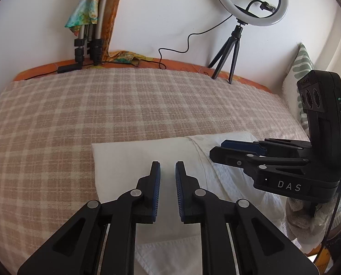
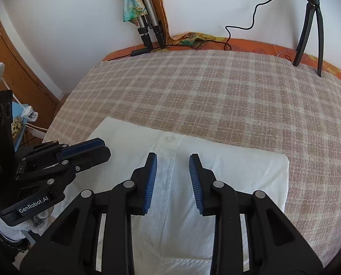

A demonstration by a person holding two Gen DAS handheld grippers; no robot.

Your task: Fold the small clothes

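Note:
A white folded garment (image 1: 129, 160) with a button placket lies flat on the checked bedspread (image 1: 101, 105); it also shows in the right wrist view (image 2: 227, 174), with a button (image 2: 169, 138) at its far edge. My left gripper (image 1: 167, 167) hovers over the garment's left part, jaws slightly apart and empty. It shows from the side in the right wrist view (image 2: 101, 149). My right gripper (image 2: 173, 160) is open and empty above the placket; it shows from the side in the left wrist view (image 1: 218, 151).
A ring light on a small tripod (image 1: 230, 52) stands at the bed's far edge, with a cable. Tripod legs (image 1: 88, 48) and a colourful cloth (image 1: 85, 6) lean at the back wall. A patterned pillow (image 1: 301, 73) sits at right.

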